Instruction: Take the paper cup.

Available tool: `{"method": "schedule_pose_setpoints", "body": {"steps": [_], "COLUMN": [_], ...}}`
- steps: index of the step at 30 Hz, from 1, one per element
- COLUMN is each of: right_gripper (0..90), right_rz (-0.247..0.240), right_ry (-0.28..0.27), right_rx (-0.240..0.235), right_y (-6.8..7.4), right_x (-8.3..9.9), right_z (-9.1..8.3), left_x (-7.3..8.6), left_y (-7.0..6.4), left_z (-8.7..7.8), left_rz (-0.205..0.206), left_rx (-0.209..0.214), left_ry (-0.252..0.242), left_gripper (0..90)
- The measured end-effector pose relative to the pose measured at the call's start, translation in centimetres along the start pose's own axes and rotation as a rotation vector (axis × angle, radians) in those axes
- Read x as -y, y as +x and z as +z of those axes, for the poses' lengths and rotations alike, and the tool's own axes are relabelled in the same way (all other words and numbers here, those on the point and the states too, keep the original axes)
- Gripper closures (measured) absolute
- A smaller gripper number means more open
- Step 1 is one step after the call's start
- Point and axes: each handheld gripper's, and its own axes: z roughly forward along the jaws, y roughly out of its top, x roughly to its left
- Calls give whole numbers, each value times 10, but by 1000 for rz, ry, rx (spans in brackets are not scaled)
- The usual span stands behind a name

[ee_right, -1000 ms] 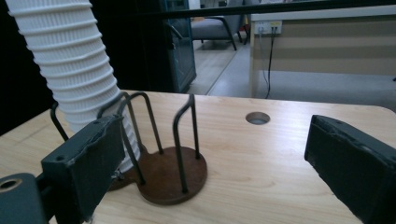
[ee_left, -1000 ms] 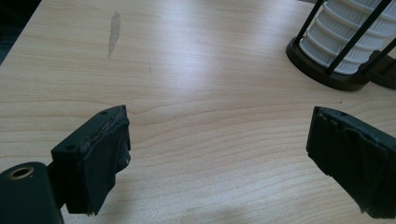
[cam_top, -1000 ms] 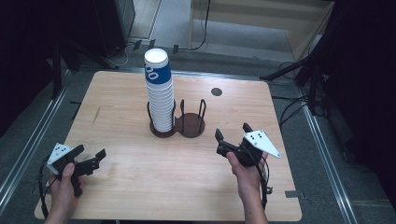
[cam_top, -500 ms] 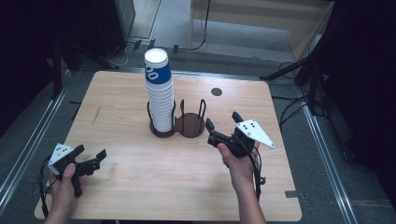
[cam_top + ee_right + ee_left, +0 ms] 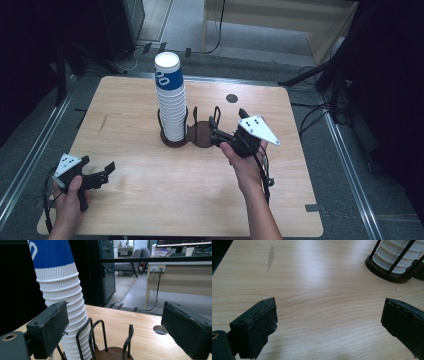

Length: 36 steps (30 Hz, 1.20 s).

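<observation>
A tall stack of white ribbed paper cups [image 5: 171,100], its top cup blue and white, stands in the left ring of a dark two-ring wire holder [image 5: 192,135] at the table's middle. The stack [image 5: 60,295] leans close on the left in the right gripper view; the empty right ring [image 5: 110,340] lies just ahead. My right gripper [image 5: 216,131] is open, its jaws wide apart beside the empty ring, holding nothing. My left gripper [image 5: 102,172] rests open near the table's front left corner, far from the holder [image 5: 392,275].
The wooden table [image 5: 150,200] has a round cable hole [image 5: 231,98] at the back right and a grey smudge [image 5: 271,257] on its left part. Metal rails run along both sides. An office with a desk [image 5: 180,277] lies beyond.
My right gripper has moved forward and left from the table's right side up to the holder's empty ring. The left gripper has stayed put.
</observation>
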Motion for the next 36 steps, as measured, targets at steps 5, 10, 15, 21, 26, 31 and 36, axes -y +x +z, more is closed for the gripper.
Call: {"method": "schedule_pose_setpoints", "body": {"steps": [5,10,15,21,26,31,36], "right_gripper": [70,55,40,26,19,18,8], "right_rz": [8,-1,-13,-43,-41,-41,-40], "right_ry": [-10,-5,9,43,54,54,58], "right_rx": [-22,-41,-61,-54,-65,-66,-75], "right_y": [7,18,32,49,62,70,75], "right_x": [-9,-12,-12,-10,-16,-22,-26], "right_z": [10,22,35,49,61,73,83], "left_x": [0,0,0,0,0,0,0], "left_y": [-1,-2,-2,-3,-3,-3,-3], "left_z": [0,0,1,1,1,1,1], "left_rz": [3,4,6,11,11,11,11], "left_rx": [-7,-12,-15,-20,-21,-23,-28], "left_ry": [3,3,3,3,4,5,8], "left_gripper": [11,11,11,11,11,11,11]}}
